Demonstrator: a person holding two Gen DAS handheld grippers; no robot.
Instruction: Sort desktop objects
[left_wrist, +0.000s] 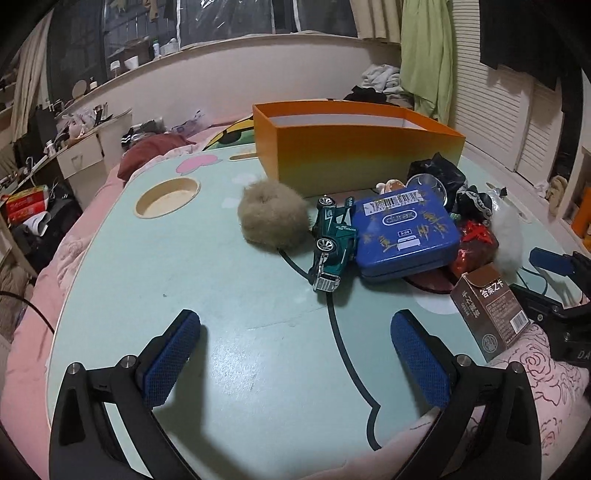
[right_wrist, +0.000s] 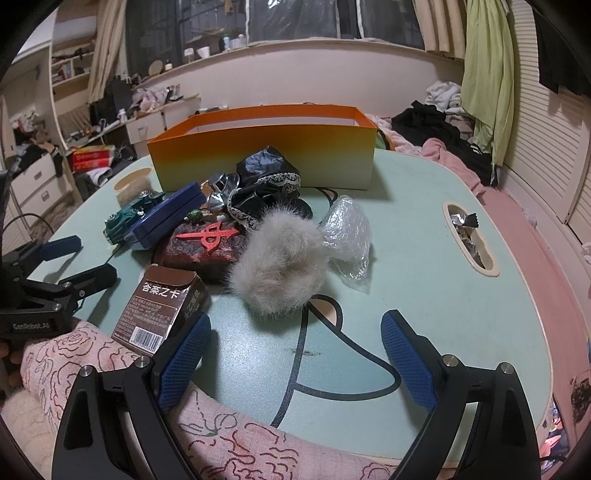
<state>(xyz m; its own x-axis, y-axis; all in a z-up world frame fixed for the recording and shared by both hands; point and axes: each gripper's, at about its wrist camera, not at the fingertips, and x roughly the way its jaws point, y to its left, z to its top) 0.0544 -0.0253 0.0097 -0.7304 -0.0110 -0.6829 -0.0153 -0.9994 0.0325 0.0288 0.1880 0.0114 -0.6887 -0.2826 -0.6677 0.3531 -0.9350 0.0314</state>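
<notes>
A pile of objects lies on the mint table before an open orange box, which also shows in the right wrist view. The pile holds a tan fur ball, a green toy car, a blue tin, a red patterned case, a white fur ball, a brown carton, black lace fabric and a clear plastic bag. My left gripper is open and empty, short of the car. My right gripper is open and empty, just short of the white fur ball.
A round cup recess is sunk in the table's left side. An oval slot with foil wrappers is on the right. A pink quilt lies along the near edge. The left gripper shows at left in the right wrist view.
</notes>
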